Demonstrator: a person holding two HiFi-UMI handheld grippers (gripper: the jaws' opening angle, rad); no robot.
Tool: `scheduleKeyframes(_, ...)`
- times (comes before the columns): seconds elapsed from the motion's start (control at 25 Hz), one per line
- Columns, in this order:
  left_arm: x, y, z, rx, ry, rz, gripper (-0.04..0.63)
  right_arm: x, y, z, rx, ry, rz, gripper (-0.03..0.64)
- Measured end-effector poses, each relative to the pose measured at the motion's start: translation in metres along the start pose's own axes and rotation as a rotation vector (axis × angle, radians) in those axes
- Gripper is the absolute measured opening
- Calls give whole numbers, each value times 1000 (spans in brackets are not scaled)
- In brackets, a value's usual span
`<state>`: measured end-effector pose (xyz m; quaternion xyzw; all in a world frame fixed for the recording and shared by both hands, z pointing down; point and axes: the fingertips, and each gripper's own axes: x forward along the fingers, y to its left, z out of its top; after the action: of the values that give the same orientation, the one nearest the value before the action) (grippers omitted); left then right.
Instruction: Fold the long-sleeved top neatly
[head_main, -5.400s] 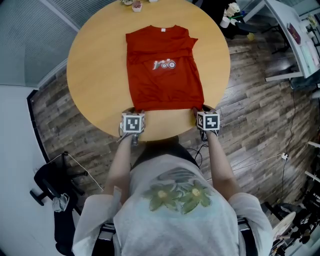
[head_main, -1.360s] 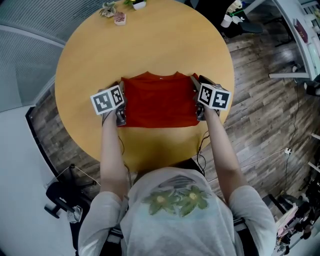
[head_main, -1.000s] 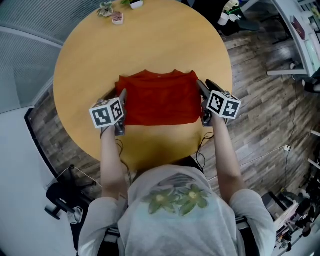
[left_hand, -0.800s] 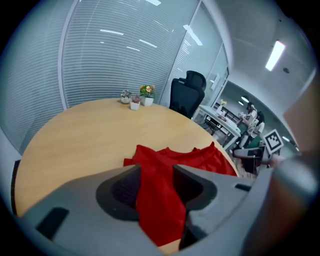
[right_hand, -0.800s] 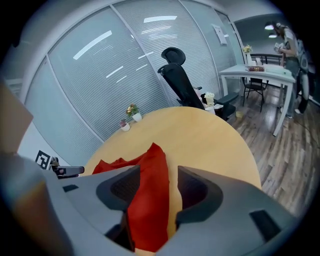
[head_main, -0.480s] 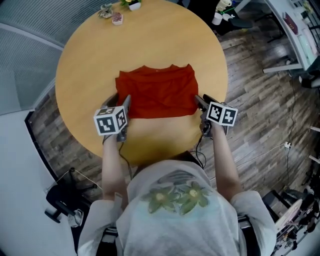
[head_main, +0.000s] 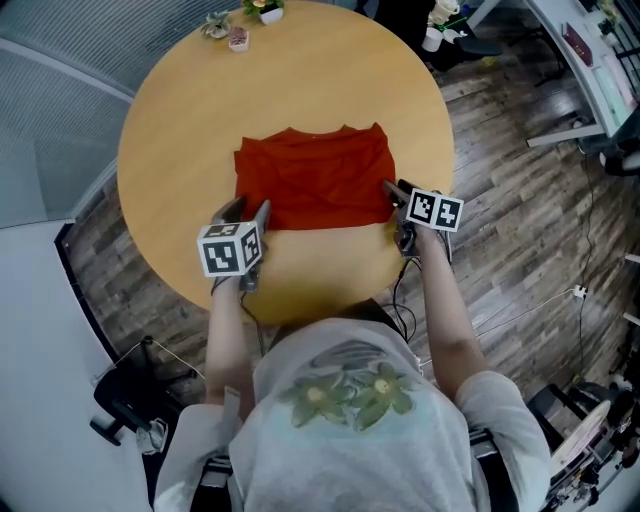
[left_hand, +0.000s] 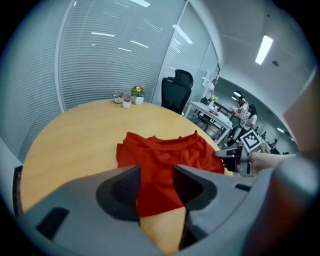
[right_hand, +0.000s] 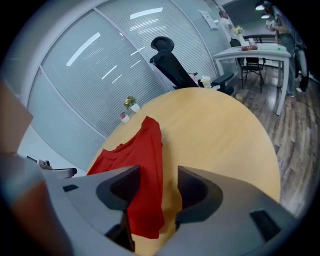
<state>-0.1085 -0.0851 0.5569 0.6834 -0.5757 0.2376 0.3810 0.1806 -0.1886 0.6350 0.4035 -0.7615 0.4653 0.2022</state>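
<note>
On my far left a wall of closed blinds (left_hand: 100, 60) curves round behind the round wooden table (head_main: 300, 90). At the table's far edge stands a little cluster of potted plants (head_main: 268, 10), well apart from everything else on it.

My left gripper (head_main: 245, 208) sits at the near left corner of the red long-sleeved top (head_main: 315, 185). Its jaws are apart. Looking along them I see that corner of the fabric and a strip of bare table in the gap, but neither pad presses on the cloth.

The top lies folded into a squat rectangle near the middle of the table. Its neckline is on the far side and a few soft creases cross the upper layer. Nothing rests on it.

My right gripper (head_main: 397, 190) is at the near right corner of the top, jaws spread wide. The right edge of the fabric shows between them without being pinched.

Beyond the table's right rim is dark wood-plank floor (head_main: 520, 200). A black office chair (right_hand: 167, 60) stands close behind the table's far side. Further right a white desk (right_hand: 255, 50) has people standing around it, too small to make out.
</note>
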Motion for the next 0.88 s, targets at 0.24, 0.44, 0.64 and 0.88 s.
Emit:
scheduleKeyframes(0.24, 6, -12, 3, 9, 8, -8, 179, 22, 13, -5, -55, 60, 57, 227)
scheduleKeyframes(0.44, 9, -23, 3, -3, 1, -11, 179, 29, 16, -12, -85, 72, 70, 225)
scheduleKeyframes(0.64, 11, -28, -9, -18, 19, -15, 179, 37, 24, -16, -41, 65, 115, 187)
scheduleKeyframes(0.88, 13, -27, -17, -23, 32, -25, 179, 45, 27, -22, 2, 88, 129, 101)
